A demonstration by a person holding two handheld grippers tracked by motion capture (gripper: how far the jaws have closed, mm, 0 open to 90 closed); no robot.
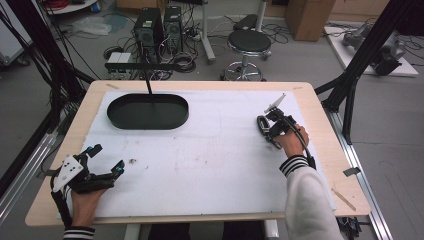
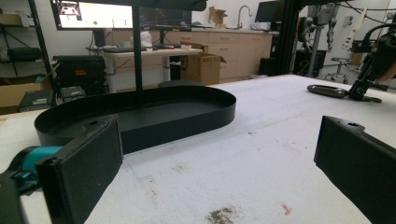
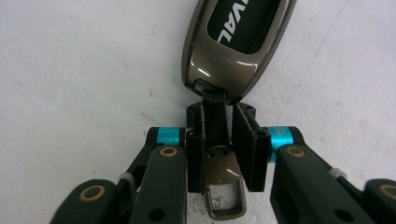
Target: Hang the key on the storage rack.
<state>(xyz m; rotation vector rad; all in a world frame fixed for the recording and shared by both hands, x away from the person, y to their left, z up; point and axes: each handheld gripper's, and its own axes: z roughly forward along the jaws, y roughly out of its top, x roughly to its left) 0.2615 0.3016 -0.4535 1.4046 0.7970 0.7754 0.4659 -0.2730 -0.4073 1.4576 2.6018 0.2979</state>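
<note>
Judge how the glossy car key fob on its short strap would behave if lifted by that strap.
The key fob has a smooth, shiny shell, so it probably slides easily. Its strap, nipped in the right claw, looks flexible, so the fob would likely dangle and swing. It seems compact and fairly dense.

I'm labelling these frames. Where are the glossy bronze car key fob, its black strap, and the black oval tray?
glossy bronze car key fob point(image 3: 232, 51), right gripper view, lower shell.
black strap point(image 3: 214, 122), right gripper view, mid-length between pads.
black oval tray point(image 1: 148, 121), high view, near wall.

Bronze-black key fob point(image 3: 236, 39); black tray point(image 1: 148, 111); white mat point(image 1: 210, 160).
</note>
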